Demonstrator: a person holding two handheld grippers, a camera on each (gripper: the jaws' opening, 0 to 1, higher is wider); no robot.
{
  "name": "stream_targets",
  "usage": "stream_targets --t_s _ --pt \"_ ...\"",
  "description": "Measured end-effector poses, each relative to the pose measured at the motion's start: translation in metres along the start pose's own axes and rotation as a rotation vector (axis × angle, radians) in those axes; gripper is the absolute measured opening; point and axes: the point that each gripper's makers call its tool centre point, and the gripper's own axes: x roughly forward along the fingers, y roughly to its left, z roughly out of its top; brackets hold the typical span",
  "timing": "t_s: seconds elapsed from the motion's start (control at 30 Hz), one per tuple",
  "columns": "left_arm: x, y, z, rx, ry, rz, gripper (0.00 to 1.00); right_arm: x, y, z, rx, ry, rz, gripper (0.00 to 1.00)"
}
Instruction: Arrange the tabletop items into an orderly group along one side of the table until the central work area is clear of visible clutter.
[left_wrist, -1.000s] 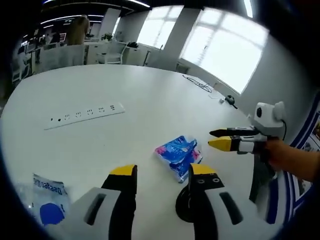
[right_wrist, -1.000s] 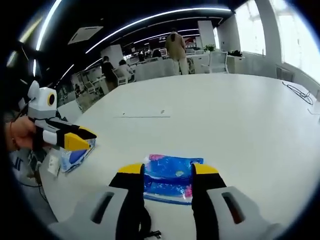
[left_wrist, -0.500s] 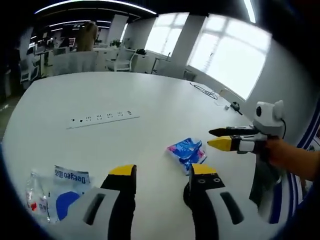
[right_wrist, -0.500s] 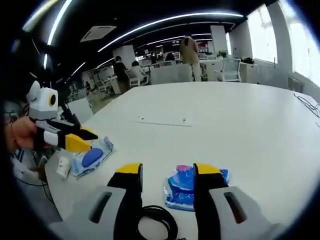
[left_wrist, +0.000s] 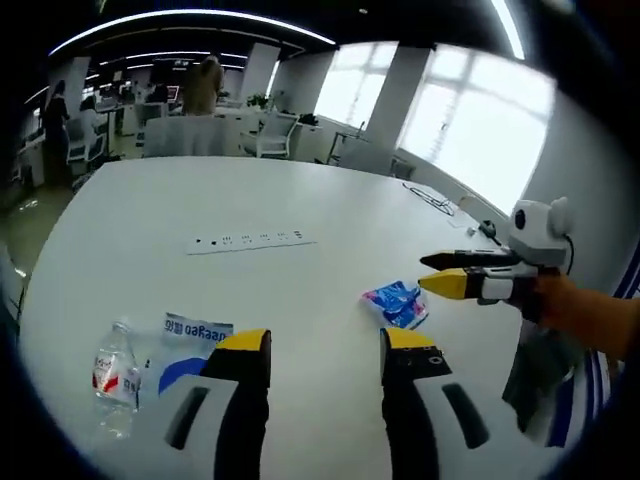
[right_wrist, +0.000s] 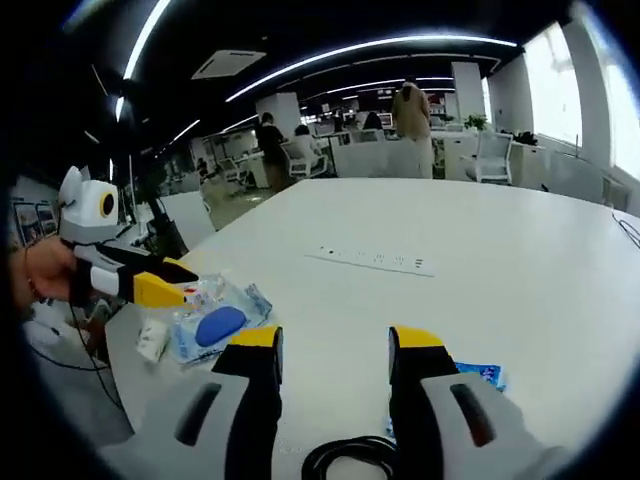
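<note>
In the left gripper view, the left tool (left_wrist: 325, 345) rises from 6 o'clock with its yellow-tipped jaws set apart and nothing between them. Its jaws cover the lower edge of a white-and-blue packet (left_wrist: 188, 344) at 7 o'clock, so only part of the printed lettering reads (it looks like a brand name, too small to make out). Just beside it, at 8 o'clock, a clear water bottle (left_wrist: 116, 377) with a red-and-white label lies on the white worktop (left_wrist: 300, 200). A blue-and-pink packet (left_wrist: 398, 303) lies just right of centre, crumpled and glossy. The right tool (left_wrist: 445, 274) comes in from 3 o'clock, held by a hand (left_wrist: 585, 315) cut off by the frame edge; its tips hover just above and right of that packet, a narrow gap between the jaws. A white power strip (left_wrist: 250, 240) lies beyond centre towards 11 o'clock, and thin cables (left_wrist: 432, 197) trail at 1 o'clock, hard to make out.

In the right gripper view, the right tool (right_wrist: 335, 345) stands at 6 o'clock, jaws apart and empty. The blue-and-pink packet (right_wrist: 478, 375) peeks out at 5 o'clock, mostly hidden behind the right jaw. A black cable loop (right_wrist: 350, 460) is cut off at the bottom. At 9 o'clock the left tool (right_wrist: 175, 281) overlaps the white-and-blue packet (right_wrist: 218, 322); the bottle (right_wrist: 154, 338) is partly hidden beside it. The power strip (right_wrist: 378, 259) lies past centre.
</note>
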Motion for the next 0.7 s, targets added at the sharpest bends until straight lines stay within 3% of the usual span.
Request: stream_targets --t_s 0.7 --pt "-0.078 0.055 -0.017 -0.094 -0.078 0.145 0.48 0.022 0.076 0.013 -0.094 0.024 0.140 0.47"
